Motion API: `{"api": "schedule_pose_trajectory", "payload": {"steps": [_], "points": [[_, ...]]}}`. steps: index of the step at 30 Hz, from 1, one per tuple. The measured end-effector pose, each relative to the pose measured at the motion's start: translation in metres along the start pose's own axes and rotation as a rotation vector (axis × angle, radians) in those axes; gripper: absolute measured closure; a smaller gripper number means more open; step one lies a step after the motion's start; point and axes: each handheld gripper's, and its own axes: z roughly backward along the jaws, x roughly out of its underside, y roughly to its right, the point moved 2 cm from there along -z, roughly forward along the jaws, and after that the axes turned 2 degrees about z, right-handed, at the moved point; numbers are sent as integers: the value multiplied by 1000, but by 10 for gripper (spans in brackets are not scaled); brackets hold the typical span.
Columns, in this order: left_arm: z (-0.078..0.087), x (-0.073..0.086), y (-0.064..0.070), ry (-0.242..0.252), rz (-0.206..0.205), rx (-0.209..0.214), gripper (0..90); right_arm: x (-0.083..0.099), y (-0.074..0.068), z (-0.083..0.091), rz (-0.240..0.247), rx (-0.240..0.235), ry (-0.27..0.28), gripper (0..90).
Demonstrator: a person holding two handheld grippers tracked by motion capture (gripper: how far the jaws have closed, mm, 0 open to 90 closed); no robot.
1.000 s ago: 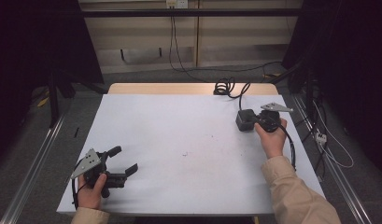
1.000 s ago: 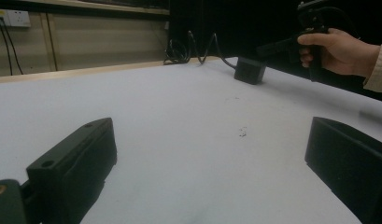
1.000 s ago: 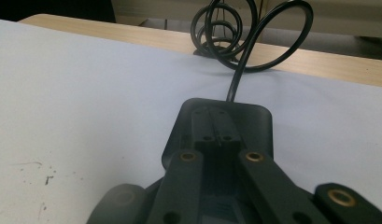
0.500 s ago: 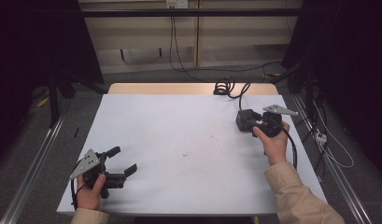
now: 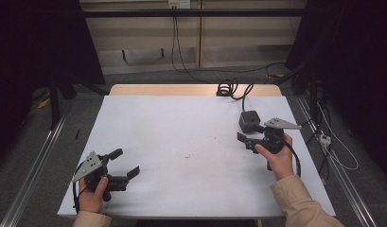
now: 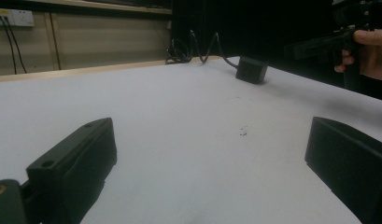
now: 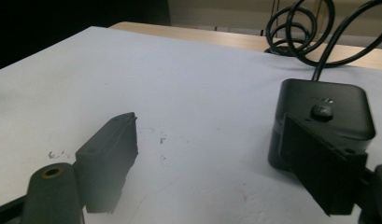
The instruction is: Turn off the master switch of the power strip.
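Observation:
A small black box (image 5: 248,120) with a button on top lies on the white table (image 5: 181,123) at the right; its cable (image 5: 230,89) coils off the far edge. My right gripper (image 5: 246,132) is open and empty just in front of it. In the right gripper view the box (image 7: 321,109) stands right behind the right-hand jaw, and the right gripper (image 7: 209,121) has bare table in its gap. My left gripper (image 5: 126,162) rests open and empty near the front left corner. In the left gripper view the left gripper (image 6: 209,126) looks across the table at the box (image 6: 251,70).
A bare wooden strip (image 5: 162,89) runs along the table's far edge, with a wall and sockets (image 5: 178,4) behind. Faint dark marks (image 5: 189,155) dot the middle of the white surface. Metal rails (image 5: 30,170) flank the table on both sides. Loose cables (image 5: 333,151) lie on the floor at the right.
My right gripper has drawn back a little toward the near edge, away from the box. The box and my left gripper have stayed put.

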Motion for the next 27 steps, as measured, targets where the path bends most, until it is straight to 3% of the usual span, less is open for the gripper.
{"api": "schedule_pose_trajectory", "payload": {"steps": [12,27], "points": [[1,0,-1,2,1,0,18,12,-22,9,48,-63,-21,162],[0,0,0,-4,-3,-1,18,36,-33,29,70,-82,-26,148]]}}
